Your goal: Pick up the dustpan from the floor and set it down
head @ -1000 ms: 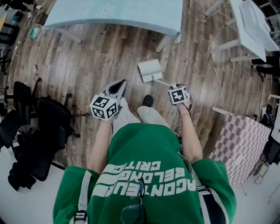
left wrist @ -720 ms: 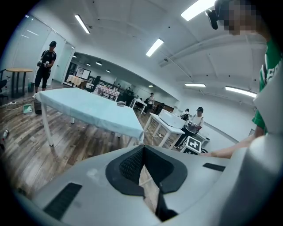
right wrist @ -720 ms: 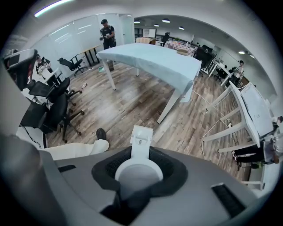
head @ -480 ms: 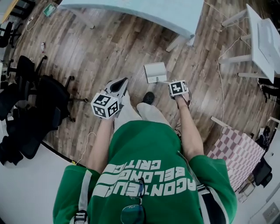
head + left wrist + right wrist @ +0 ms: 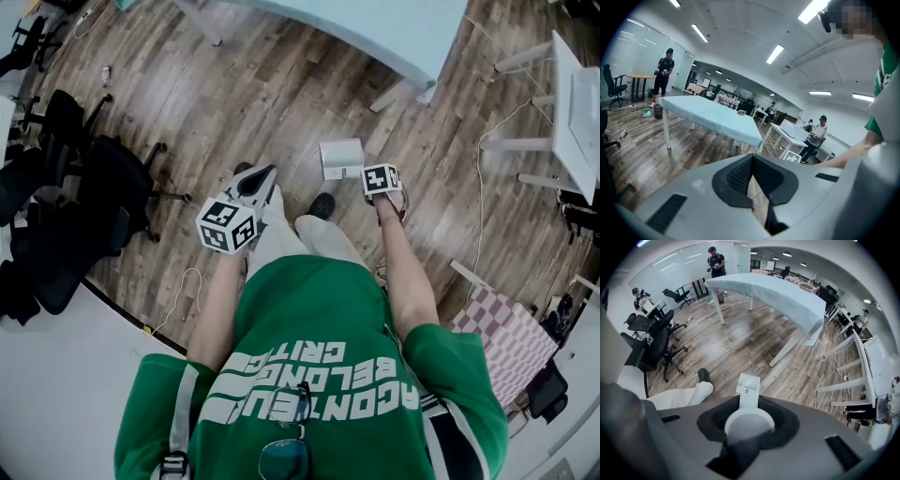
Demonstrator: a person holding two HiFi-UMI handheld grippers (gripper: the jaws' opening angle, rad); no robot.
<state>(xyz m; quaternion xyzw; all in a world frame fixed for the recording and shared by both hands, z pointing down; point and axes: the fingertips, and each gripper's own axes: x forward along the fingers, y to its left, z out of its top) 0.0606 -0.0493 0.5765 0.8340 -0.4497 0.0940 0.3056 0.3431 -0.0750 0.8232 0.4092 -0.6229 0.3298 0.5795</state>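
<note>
The right gripper (image 5: 749, 419) is clenching the round handle of the dustpan (image 5: 340, 157), which is hanging straight below it with the flat pan just beyond the person's shoe (image 5: 322, 204), at about 12 o'clock from the feet. Whether the pan is touching the floor cannot be told. The left gripper (image 5: 752, 164) is pressing its jaws together on nothing.

The dustpan is looking like thin, stiff plastic, so it is probably weighing little. The smooth handle may be inclined to twist in the pads, and a hold on the handle, close to its end as now, is seeming right.

Bare wood floor is lying open around the pan. The table (image 5: 375, 23) is closing off 12 o'clock, office chairs (image 5: 103, 187) are crowding 9 to 10 o'clock, and a white desk (image 5: 577, 103) with a loose cable (image 5: 483, 187) is standing at 2 o'clock.
</note>
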